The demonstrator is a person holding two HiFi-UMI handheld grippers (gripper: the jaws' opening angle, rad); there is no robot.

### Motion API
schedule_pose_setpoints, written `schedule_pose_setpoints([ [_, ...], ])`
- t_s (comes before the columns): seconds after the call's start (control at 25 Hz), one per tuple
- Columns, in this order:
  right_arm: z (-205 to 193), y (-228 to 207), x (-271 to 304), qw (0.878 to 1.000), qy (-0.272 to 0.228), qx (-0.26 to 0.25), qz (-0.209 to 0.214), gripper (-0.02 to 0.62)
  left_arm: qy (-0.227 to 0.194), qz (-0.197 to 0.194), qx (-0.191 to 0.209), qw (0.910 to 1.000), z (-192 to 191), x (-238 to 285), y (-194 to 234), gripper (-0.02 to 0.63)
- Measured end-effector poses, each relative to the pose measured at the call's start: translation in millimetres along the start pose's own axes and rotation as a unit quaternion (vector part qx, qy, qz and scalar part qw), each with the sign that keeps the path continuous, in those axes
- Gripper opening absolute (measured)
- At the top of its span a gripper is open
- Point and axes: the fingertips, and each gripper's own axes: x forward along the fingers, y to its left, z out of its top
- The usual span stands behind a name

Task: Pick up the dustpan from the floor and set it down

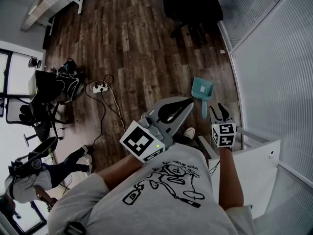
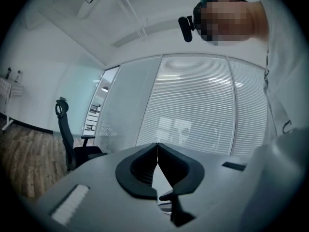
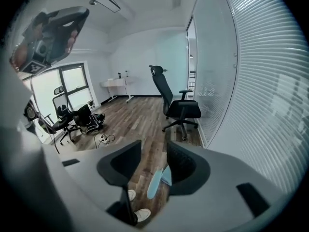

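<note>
Right gripper (image 3: 153,145): I read the jaws as standing apart with nothing between the pads. Seen through the gap is the dustpan (image 3: 154,181), well below on the wooden floor (image 1: 137,48).

Left gripper (image 2: 157,145): jaws closed tip to tip, empty, pointing level at the blinds (image 2: 193,105) and taking no part.

Dustpan, head view (image 1: 202,89): pale teal, lying flat on the floor just beyond the right gripper's jaws. The pan is at the far end and the narrow handle runs back toward me.

Handling, as I judge it: thin moulded plastic, so light, stiff and not fragile, but smooth enough to swivel in the pads. I would take the handle across its narrow width, closer to the pan than to the free end, so that the pan hangs without swinging.

Edges: the blinds close off the right side, near the pan. A white cabinet (image 1: 254,165) stands near right, beside my forearm, and my shoe (image 1: 189,132) is near the handle's left.

Open room: bare boards lie to the left and far side. An office chair (image 1: 193,6) stands well beyond, and a power strip (image 1: 100,87) with its cable is well to the left — ample space for the set-down.
</note>
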Motion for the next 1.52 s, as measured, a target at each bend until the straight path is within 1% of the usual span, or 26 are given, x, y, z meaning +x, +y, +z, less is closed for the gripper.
schedule_pose_setpoints([
  [0.16,-12.9,-9.4,18.8,1.000,0.020,0.016,0.004,0.143,0.001,0.003,-0.001,1.0000,-2.0,-2.1,1.4,0.002],
  [0.44,-53.3,-17.2,52.0,0.997,0.068,0.035,0.016,0.152,0.003,0.010,-0.003,0.9999,-8.8,-9.7,2.1,0.002],
  [0.64,-74.8,-19.1,70.5,0.993,0.101,0.045,0.032,0.163,0.008,0.014,-0.004,0.9999,-10.8,-15.3,3.9,0.002],
  [0.92,-107.3,-23.8,89.3,0.986,0.144,0.080,0.036,0.172,0.018,0.020,-0.009,0.9996,-15.5,-22.0,5.6,0.002],
  [1.24,-135.9,-22.7,108.5,0.980,0.163,0.102,0.045,0.184,0.041,0.028,-0.017,0.9986,-35.4,-27.6,12.5,0.002],
  [1.52,-150.4,-23.8,116.2,0.977,0.171,0.124,0.041,0.202,0.048,0.024,-0.025,0.9982,-45.2,-25.6,14.6,0.002],
])
